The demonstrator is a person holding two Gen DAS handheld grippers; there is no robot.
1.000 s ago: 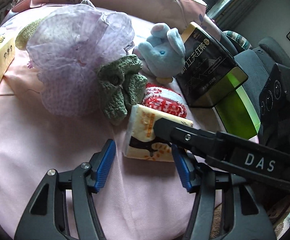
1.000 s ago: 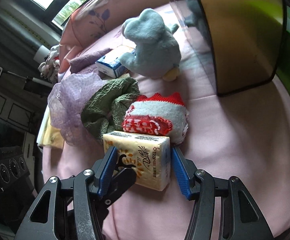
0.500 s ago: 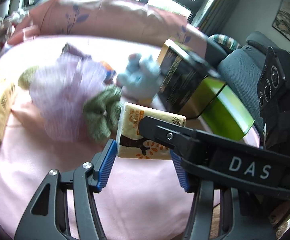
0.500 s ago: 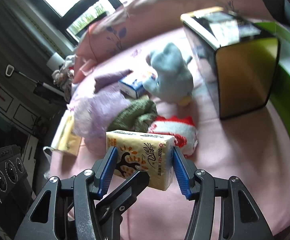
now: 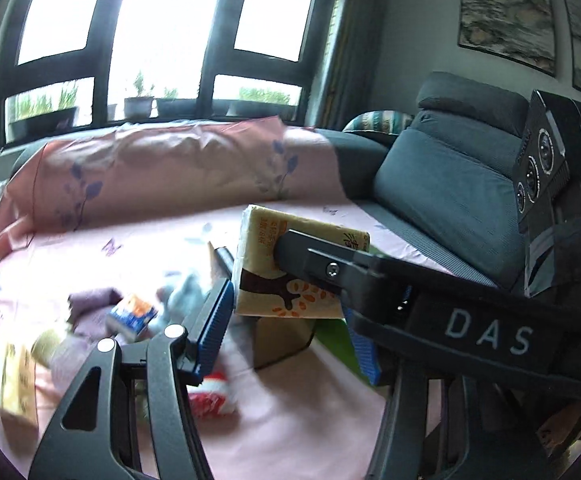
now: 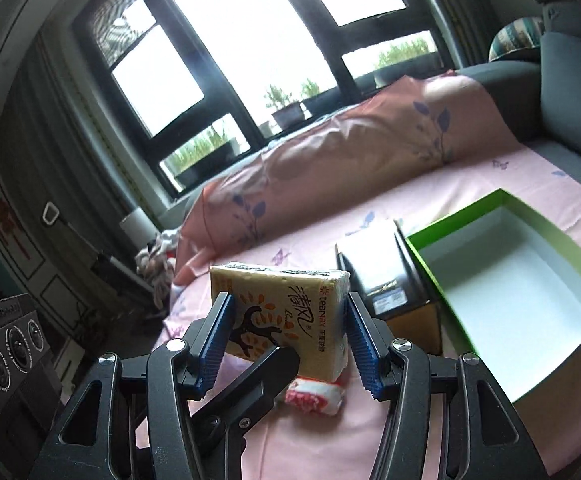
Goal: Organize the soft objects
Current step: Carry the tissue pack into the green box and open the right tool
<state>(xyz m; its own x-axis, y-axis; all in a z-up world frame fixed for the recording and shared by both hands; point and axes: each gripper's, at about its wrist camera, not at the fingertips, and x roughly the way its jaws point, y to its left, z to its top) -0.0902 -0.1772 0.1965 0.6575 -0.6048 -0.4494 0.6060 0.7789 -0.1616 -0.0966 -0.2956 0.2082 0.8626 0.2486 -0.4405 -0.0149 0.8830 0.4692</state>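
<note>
A yellow tissue pack (image 5: pixel 274 240) with a brown tree print hangs above the pink bed, held from two sides. In the left wrist view my left gripper (image 5: pixel 290 308) is shut on it: the near blue pad touches the pack's left edge, while the other pad is partly hidden behind the right gripper's finger (image 5: pixel 330 268). From the right wrist, the right gripper (image 6: pixel 288 304) is shut on the tissue pack (image 6: pixel 286 312), both blue pads pressed to its sides. A black finger of the left gripper (image 6: pixel 266 372) lies against the pack's near face.
An open green box (image 6: pixel 570 248) with a white inside lies right of a black tea box (image 6: pixel 386 280). Below the pack sit a red-and-white knit (image 6: pixel 314 396), a blue tissue pack (image 5: pixel 132 314) and a yellow pack (image 5: pixel 6 376). A pink pillow (image 5: pixel 162 172) and grey cushion (image 5: pixel 442 196) stand behind.
Both grippers rose together with the tissue pack, lifting it off the bed. The views tilted up toward the window, and the pile of soft things sank low in the pictures.
</note>
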